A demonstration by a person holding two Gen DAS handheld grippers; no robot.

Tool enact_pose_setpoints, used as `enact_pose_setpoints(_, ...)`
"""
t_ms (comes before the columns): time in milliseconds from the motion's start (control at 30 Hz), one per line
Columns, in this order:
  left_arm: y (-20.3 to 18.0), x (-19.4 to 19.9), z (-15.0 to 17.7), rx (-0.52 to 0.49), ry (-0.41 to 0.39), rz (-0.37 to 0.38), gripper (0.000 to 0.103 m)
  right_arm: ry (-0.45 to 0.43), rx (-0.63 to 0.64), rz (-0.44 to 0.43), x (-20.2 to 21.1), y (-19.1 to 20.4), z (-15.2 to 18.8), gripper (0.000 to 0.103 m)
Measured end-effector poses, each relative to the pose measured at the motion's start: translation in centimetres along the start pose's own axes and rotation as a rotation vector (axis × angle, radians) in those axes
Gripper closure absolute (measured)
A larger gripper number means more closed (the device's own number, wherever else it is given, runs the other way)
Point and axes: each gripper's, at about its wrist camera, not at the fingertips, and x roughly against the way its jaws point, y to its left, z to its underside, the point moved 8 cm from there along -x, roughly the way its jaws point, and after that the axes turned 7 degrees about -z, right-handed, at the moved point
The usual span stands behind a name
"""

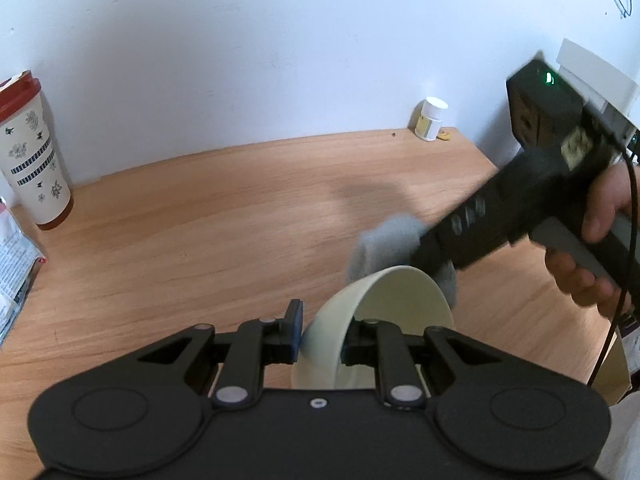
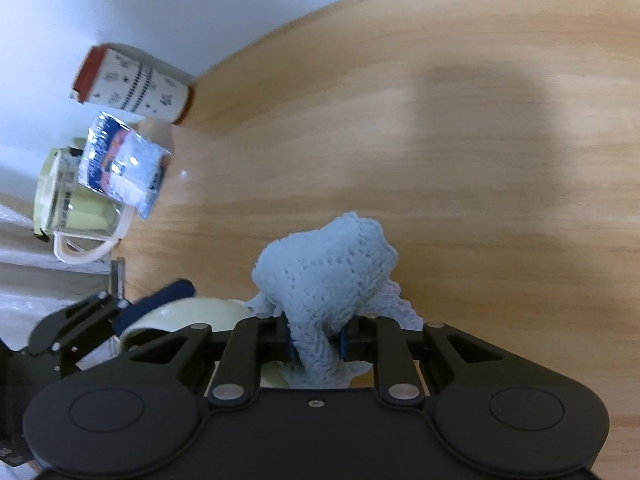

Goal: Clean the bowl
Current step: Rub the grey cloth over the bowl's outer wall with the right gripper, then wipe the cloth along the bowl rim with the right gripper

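My left gripper (image 1: 320, 340) is shut on the rim of a pale cream bowl (image 1: 384, 308), holding it tilted on its side above the wooden table (image 1: 200, 220). My right gripper (image 2: 316, 344) is shut on a fluffy light blue cloth (image 2: 332, 264). In the left wrist view the right gripper (image 1: 436, 256) comes in from the right and presses the cloth (image 1: 384, 240) at the bowl's far rim. In the right wrist view the bowl (image 2: 192, 316) and the left gripper (image 2: 132, 312) show at the lower left.
A tall patterned cup with a red lid (image 1: 32, 148) stands at the back left beside a foil packet (image 1: 16, 260). A small white pill bottle (image 1: 430, 120) stands by the wall. A glass jug (image 2: 76, 204) sits at the table's left edge.
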Motion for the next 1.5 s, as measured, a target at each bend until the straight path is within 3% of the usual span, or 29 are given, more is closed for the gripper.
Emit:
enact_pose_setpoints(100,-0.7,1.2,-0.2,-0.005,-0.002,0.004,0.087,-0.034,0.013,-0.078,0.9,1.8,-1.4,0.081)
enact_pose_setpoints(300,-0.5,0.7,-0.1,0.021,0.014,0.007,0.086,-0.023,0.097,-0.081,0.6,4.6,-1.4,0.081)
enact_pose_setpoints(500,0.1,0.5,0.4,0.053,0.034,-0.002,0.086,-0.031,0.066,-0.028,1.2,2.5,-0.5,0.081)
enact_pose_setpoints(700,-0.3,0.0,0.5,0.022,0.043,0.004,0.086,-0.004,0.044,0.018,1.0,0.7,0.4,0.081)
enact_pose_setpoints(800,-0.6,-0.1,0.5,0.028,0.042,0.008,0.086,-0.022,0.087,-0.041,1.2,3.1,0.0,0.081)
enact_pose_setpoints(967,0.0,-1.0,0.9,0.086,0.064,0.024,0.086,0.0,0.213,-0.011,-0.1,6.1,-0.1,0.081)
enact_pose_setpoints(1100,0.7,-1.5,1.5,0.122,0.085,0.023,0.085,0.012,0.199,0.017,-0.2,4.8,-0.1,0.081)
enact_pose_setpoints(1267,1.4,-1.8,1.8,0.151,0.088,0.021,0.085,0.018,0.066,0.068,0.2,0.2,0.7,0.081)
enact_pose_setpoints(1500,1.9,-1.5,2.2,0.201,0.116,0.034,0.086,0.018,-0.041,0.057,-0.1,-2.5,2.1,0.081)
